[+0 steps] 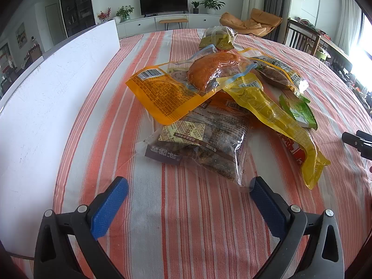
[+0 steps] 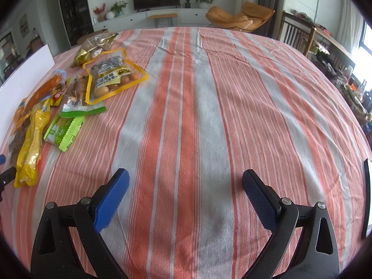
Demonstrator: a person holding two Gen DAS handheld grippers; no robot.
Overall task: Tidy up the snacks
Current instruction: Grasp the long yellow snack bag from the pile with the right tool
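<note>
Both our grippers, left gripper [image 1: 189, 191] and right gripper [image 2: 186, 183], hold fingers apart, empty, over the striped tabletop [image 2: 209, 116] beside piled snack packets [image 1: 209, 93].

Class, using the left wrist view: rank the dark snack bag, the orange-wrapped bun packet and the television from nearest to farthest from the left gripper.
1. Dark snack bag, just ahead of the left gripper.
2. Orange-wrapped bun packet, atop the pile behind it.
3. Television, across the room.

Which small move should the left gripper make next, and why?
Probably ease the left gripper forward onto the dark snack bag: its jaws stand open and empty, and that bag lies nearest, just ahead at the pile's front edge. The right gripper faces bare tablecloth.
</note>
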